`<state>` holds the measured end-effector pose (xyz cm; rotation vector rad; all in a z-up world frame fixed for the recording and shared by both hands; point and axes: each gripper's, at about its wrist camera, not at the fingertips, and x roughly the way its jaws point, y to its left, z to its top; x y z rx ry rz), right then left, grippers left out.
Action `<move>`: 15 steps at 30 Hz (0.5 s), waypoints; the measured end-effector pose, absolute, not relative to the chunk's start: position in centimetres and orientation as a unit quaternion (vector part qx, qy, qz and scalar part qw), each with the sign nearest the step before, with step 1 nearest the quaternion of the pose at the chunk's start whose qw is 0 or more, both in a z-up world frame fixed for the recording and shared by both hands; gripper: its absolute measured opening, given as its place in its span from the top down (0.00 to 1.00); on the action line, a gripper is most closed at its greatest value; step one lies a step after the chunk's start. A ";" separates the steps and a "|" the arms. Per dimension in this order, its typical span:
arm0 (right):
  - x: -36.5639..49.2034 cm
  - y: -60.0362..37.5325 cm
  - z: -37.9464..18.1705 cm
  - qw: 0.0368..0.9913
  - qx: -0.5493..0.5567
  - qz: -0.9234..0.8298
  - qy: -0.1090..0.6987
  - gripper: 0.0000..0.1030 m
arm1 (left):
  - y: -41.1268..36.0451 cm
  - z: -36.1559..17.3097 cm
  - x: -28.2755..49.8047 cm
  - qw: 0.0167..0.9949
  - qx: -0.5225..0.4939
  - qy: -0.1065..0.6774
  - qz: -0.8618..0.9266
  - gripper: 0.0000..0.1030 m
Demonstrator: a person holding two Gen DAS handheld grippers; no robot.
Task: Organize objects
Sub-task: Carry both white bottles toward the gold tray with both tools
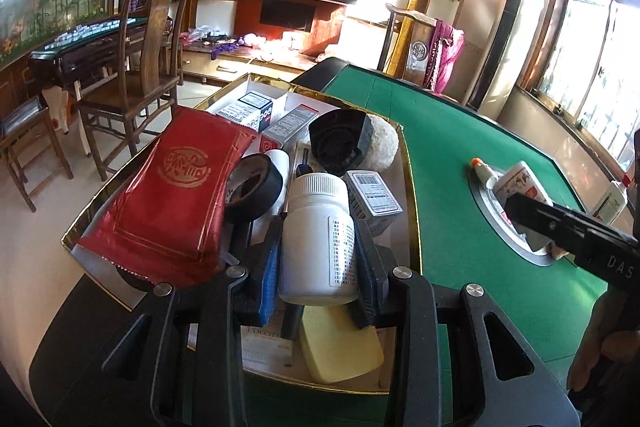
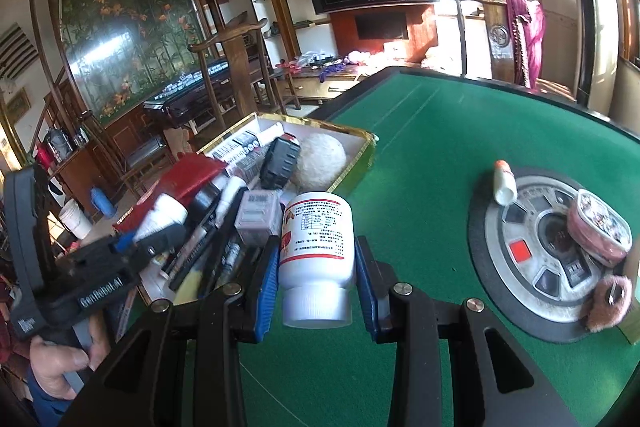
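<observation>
left gripper clamps white bottle lower centre | right gripper clamps labelled bottle | likely rigid, light, slick; grip mid-body

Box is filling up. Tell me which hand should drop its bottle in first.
Left. Its white bottle, gripped between the blue fingers, already hangs over the open box. The right gripper holds its red-labelled bottle over green felt beside the box.

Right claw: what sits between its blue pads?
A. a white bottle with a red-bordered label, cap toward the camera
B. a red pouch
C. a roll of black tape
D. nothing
A: the right claw has its pads against the sides of the white bottle, above the green table.
</observation>
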<state>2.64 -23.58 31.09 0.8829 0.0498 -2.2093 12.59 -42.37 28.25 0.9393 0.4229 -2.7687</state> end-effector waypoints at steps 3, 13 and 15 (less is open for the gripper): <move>2.1 -25.6 31.3 0.385 0.344 -0.856 0.023 0.66 | -42.8 28.0 12.5 0.096 0.319 0.144 -0.932 0.68; 0.8 -32.4 30.8 0.427 0.357 -0.831 0.032 0.66 | -43.6 27.5 12.4 0.101 0.329 0.146 -0.928 0.68; 0.6 -33.4 30.6 0.429 0.359 -0.828 0.033 0.66 | -43.5 27.3 12.3 0.098 0.331 0.146 -0.927 0.68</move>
